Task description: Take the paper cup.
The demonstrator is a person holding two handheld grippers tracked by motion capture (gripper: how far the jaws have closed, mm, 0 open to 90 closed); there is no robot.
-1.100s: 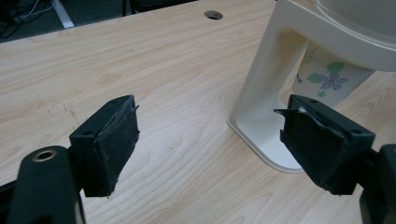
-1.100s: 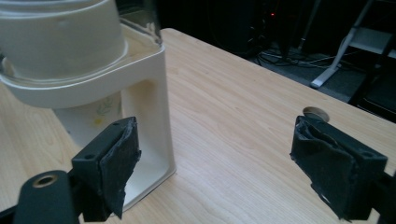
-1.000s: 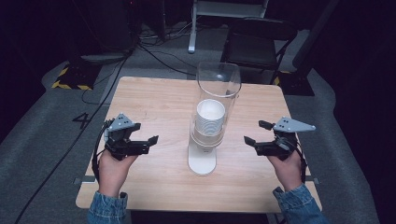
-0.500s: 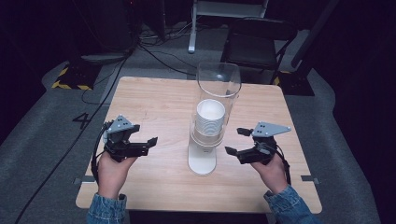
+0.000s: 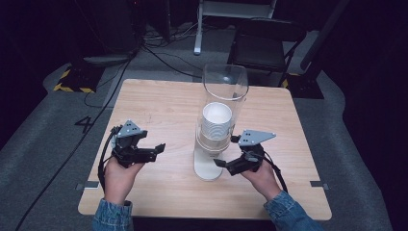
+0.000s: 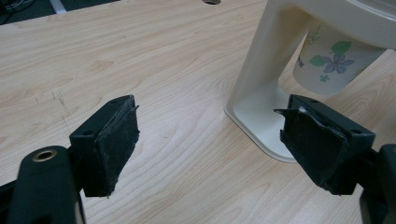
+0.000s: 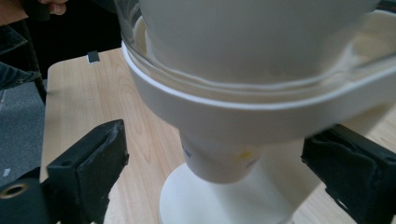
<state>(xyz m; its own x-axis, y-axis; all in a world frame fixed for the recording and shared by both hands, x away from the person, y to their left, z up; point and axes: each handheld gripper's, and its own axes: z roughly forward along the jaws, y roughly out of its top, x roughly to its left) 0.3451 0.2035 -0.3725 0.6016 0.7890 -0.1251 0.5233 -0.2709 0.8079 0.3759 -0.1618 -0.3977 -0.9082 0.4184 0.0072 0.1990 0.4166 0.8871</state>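
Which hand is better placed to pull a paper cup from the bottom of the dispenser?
Right, probably. The right claw sits open right beside the dispenser, its jaws framing the bottom cup. The left claw, also open, is farther away across bare table.

A cup dispenser is standing upright near the middle of the desk, its clear tube holding a stack of white cups. The right gripper is sitting just beside the dispenser's base, jaws spread toward it. The left gripper is hovering well apart on the dispenser's opposite side, jaws parted.
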